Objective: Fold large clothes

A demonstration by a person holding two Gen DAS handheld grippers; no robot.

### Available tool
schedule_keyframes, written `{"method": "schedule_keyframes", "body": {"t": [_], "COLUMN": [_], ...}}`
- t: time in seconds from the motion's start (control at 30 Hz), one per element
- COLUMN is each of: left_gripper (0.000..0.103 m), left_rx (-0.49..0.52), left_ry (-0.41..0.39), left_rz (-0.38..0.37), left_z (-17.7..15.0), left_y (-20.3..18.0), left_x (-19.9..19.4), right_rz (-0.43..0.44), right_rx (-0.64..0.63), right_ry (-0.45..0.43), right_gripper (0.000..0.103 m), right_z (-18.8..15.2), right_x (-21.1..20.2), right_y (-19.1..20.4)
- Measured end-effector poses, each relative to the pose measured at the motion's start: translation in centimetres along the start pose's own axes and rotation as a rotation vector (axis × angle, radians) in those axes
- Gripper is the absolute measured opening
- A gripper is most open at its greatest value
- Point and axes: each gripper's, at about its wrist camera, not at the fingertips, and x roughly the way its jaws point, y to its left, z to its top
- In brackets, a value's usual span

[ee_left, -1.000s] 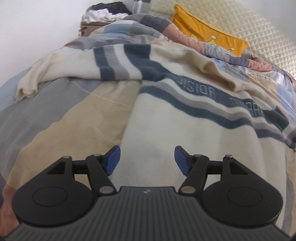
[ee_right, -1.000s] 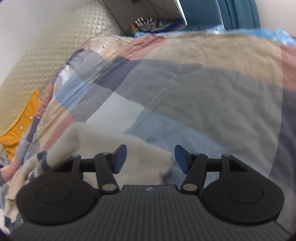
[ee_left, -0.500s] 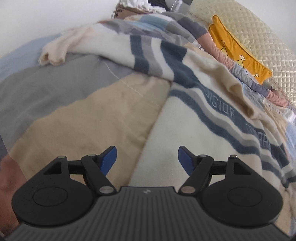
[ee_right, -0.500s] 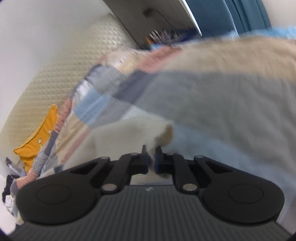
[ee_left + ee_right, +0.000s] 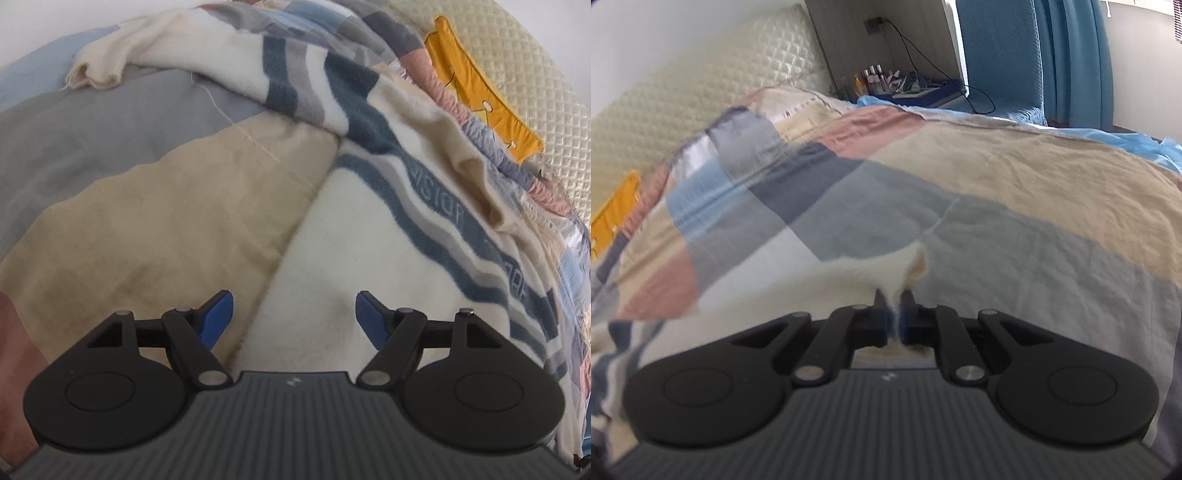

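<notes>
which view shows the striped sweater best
The left wrist view: the cream sweater spreads across it, stripes and lettering visible. The right wrist view shows only a cream corner pinched in the right gripper.

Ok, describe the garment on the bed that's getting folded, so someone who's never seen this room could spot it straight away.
Find the bed with the quilted cream headboard and patchwork duvet. On the duvet lies a cream fleece sweater. Unlike the plain colour blocks beneath it and the orange cloth by the headboard, it is fuzzy, with dark blue and grey stripes carrying lettering.

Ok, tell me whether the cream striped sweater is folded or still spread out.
Spread out, not folded: the sweater lies open across the quilt, one sleeve stretched sideways.
</notes>
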Motion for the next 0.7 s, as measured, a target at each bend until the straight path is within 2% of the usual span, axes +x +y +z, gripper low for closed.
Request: {"method": "schedule_keyframes", "body": {"t": [0.17, 0.23, 0.3, 0.37, 0.53, 0.63, 0.7], "left_gripper": [0.077, 0.077, 0.077, 0.077, 0.077, 0.077, 0.077], "left_rx": [-0.027, -0.044, -0.057, -0.066, -0.071, -0.067, -0.072], "left_ry": [0.018, 0.016, 0.017, 0.015, 0.043, 0.057, 0.069], "left_rz": [-0.025, -0.037, -0.045, -0.055, -0.084, -0.100, -0.118], "left_z": [0.1, 0.1, 0.2, 0.2, 0.0, -0.3, -0.5], "left_y": [0.8, 1.1, 1.5, 1.8, 2.0, 2.2, 2.5], "left_x": [0.1, -0.2, -0.4, -0.7, -0.6, -0.6, -0.6], "right_rz": [-0.016, -0.045, -0.059, -0.047, 0.090, 0.205, 0.314], "right_rx": [0.041, 0.036, 0.013, -0.007, 0.014, 0.065, 0.103], "right_ry": [0.043, 0.033, 0.029, 0.023, 0.046, 0.112, 0.158], "right_gripper": [0.019, 0.025, 0.046, 0.055, 0.055, 0.055, 0.055], "right_z": [-1.7, -1.9, -1.8, -1.9, -2.5, -3.6, -5.0], "right_x": [-0.7, -2.0, -3.4, -5.5, -11.5, -15.2, -17.7], "right_y": [-1.0, -0.7, -0.1, 0.7, 3.7, 6.7, 9.4]}}
